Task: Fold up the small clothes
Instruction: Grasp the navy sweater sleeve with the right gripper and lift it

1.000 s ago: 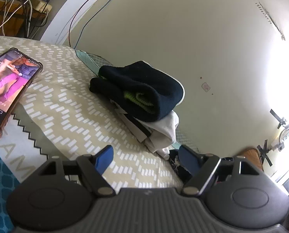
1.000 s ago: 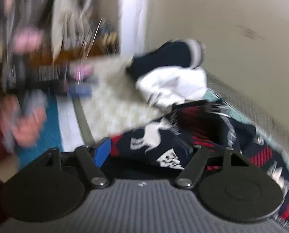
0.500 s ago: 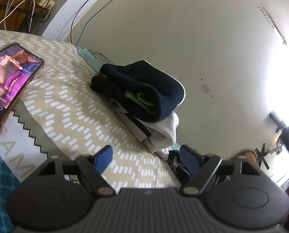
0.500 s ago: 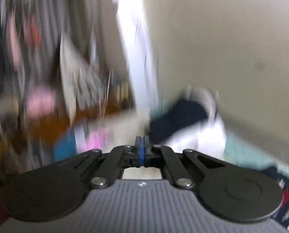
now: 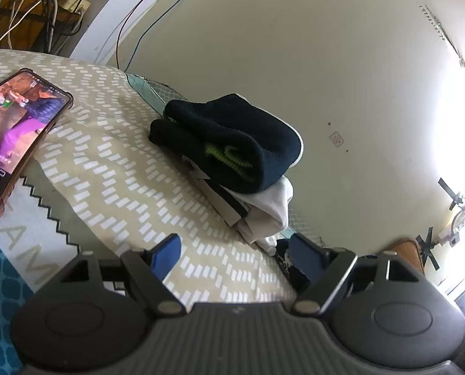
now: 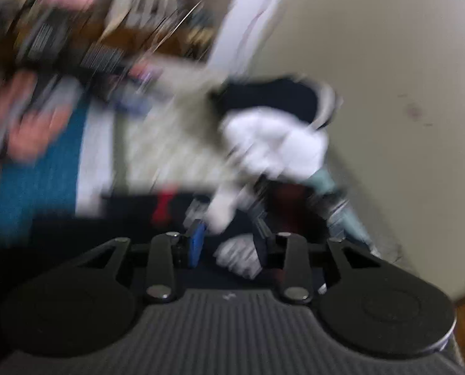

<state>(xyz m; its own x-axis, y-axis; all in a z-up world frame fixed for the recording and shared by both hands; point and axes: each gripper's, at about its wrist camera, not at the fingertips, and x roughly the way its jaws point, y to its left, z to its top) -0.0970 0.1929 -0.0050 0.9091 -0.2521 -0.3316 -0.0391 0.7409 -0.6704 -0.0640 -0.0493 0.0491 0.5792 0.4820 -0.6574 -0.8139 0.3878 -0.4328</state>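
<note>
On the far left of the left wrist view we see a phone with a lit screen in a brown case (image 5: pixel 20 131), lying on a tan bed cover with little white dashes (image 5: pixel 113 168). To the right of it, next to the pale wall (image 5: pixel 326 62), sits a small pile of folded clothes. The top one is a dark navy knit garment with a bit of bright green inside (image 5: pixel 232 140), folded over thick and soft. It rests on a white folded garment with a black stripe (image 5: pixel 263 209), which pokes out under it on the right. In front of the pile we hold the left gripper with blue pads (image 5: pixel 235 251). Its jaws stand wide apart with nothing in them, only the bed cover showing between. Just by its right pad we see the edge of a dark patterned cloth with white marks (image 5: pixel 284 259). The right wrist view is very blurry. On its left side we can make out a blurry hand (image 6: pixel 29 131), and to the right of it the same navy and white pile (image 6: pixel 273 137) by the wall. At the bottom is the right gripper with a blue pad (image 6: pixel 229 247). Its jaws are opening, about half way apart. It hangs right over a dark cloth with red and white patches (image 6: pixel 238 253), and some white of that cloth shows between the jaws. We cannot tell if the pads touch it.
</note>
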